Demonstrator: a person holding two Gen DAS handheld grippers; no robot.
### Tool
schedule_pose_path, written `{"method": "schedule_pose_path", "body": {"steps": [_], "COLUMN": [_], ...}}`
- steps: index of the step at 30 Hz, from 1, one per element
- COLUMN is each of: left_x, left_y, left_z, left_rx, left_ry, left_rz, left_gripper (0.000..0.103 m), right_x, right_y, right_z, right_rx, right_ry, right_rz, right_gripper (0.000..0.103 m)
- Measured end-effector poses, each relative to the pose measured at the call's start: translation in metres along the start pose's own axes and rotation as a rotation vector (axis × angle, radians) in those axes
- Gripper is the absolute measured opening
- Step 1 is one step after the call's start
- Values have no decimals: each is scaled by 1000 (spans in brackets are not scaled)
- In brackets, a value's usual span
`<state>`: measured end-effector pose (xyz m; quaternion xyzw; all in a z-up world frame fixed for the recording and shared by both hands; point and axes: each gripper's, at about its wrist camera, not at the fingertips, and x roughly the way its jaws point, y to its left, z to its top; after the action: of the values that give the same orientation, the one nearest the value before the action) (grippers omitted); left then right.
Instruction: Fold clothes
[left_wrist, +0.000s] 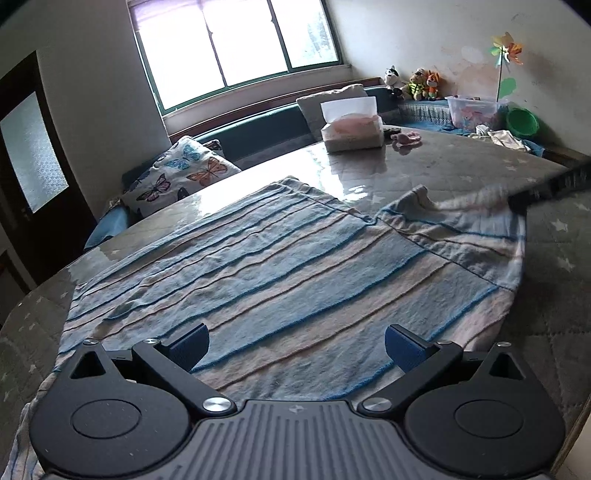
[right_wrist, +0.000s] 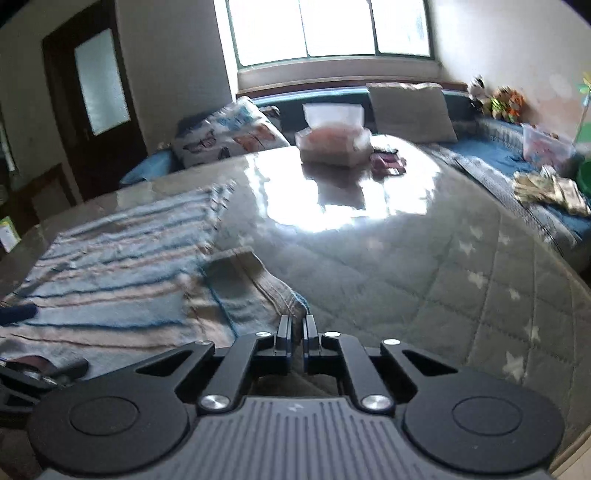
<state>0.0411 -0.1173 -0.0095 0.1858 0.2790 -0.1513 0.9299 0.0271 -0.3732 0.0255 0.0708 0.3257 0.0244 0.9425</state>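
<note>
A blue, white and pink striped garment (left_wrist: 258, 266) lies spread on the round glossy table (left_wrist: 424, 166). My left gripper (left_wrist: 297, 349) hovers open over its near part, nothing between the fingers. The garment's right sleeve (left_wrist: 461, 218) is lifted and drawn inward, its tip held by the other gripper's blurred black fingers (left_wrist: 543, 188) at the right edge. In the right wrist view my right gripper (right_wrist: 297, 325) is shut on the sleeve cuff (right_wrist: 284, 295), and the striped garment (right_wrist: 122, 254) spreads to the left. The left gripper's fingertip (right_wrist: 16, 313) shows at the far left.
A tissue box (left_wrist: 351, 127) and a small pink item (left_wrist: 406, 139) sit at the table's far side. Behind are a bench with a butterfly pillow (left_wrist: 181, 177), a grey cushion (right_wrist: 410, 107), plush toys (left_wrist: 413, 85), a plastic bin (left_wrist: 472, 109) and a green bowl (left_wrist: 521, 122).
</note>
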Motion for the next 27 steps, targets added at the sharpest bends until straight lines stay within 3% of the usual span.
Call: {"method": "schedule_pose_path", "body": {"steps": [9, 16, 18, 22, 27], "left_x": [-9, -14, -14, -16, -16], "left_y": [20, 42, 48, 55, 49], "left_z": [-4, -12, -15, -15, -6], "left_rx": [-58, -105, -117, -135, -127], "left_ry": [-9, -7, -4, -7, -30], "left_rz": [22, 72, 85, 97, 68], "left_gripper": [103, 103, 103, 103, 103], "right_x": [-31, -13, -4, 8, 26], "right_y": [54, 105, 113, 120, 102], "right_z": [22, 12, 7, -3, -5], "right_rx": [-109, -194, -208, -224, -209], "right_ry": [-70, -7, 21, 76, 112], "right_rz": [185, 318, 337, 358, 269], "right_gripper": [5, 6, 12, 14, 14]}}
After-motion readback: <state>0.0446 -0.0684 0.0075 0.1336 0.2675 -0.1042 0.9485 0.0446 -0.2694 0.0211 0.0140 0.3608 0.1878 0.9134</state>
